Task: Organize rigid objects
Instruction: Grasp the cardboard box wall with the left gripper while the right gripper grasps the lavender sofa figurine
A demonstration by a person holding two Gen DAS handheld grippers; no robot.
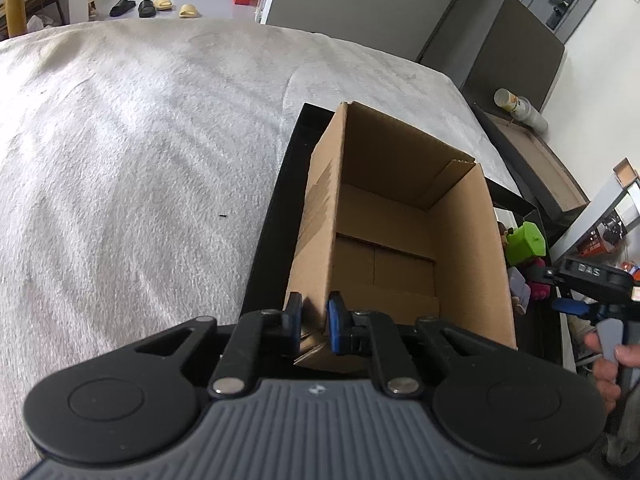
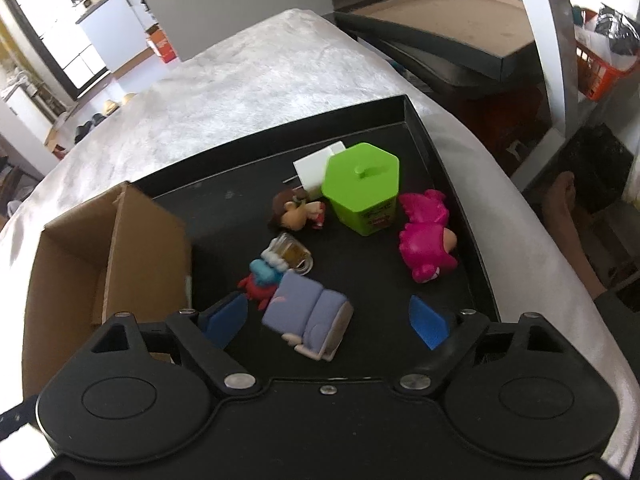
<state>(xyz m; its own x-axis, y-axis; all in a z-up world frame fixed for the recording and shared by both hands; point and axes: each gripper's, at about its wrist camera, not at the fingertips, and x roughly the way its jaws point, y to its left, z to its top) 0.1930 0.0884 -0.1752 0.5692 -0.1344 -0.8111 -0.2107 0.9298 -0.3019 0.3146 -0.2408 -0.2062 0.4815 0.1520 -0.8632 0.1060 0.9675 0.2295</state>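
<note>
An empty open cardboard box (image 1: pixel 400 248) stands in a black tray (image 1: pixel 276 216). My left gripper (image 1: pixel 314 320) is shut on the box's near left corner wall. In the right wrist view the box (image 2: pixel 136 240) is at the left of the tray (image 2: pixel 440 152). My right gripper (image 2: pixel 326 320) is open above a lavender toy couch (image 2: pixel 308 316). Nearby lie a red-blue figure (image 2: pixel 260 280), a beer mug toy (image 2: pixel 288 254), a brown-haired doll (image 2: pixel 294 212), a green hexagonal container (image 2: pixel 362 186), a pink plush figure (image 2: pixel 426 236) and a white block (image 2: pixel 314 168).
The tray sits on a grey-white cloth-covered surface (image 1: pixel 140 140). The right gripper and the hand holding it show at the right of the left wrist view (image 1: pixel 596 280). Dark furniture (image 2: pixel 460 48) and an orange basket (image 2: pixel 600 68) stand beyond the surface's far edge.
</note>
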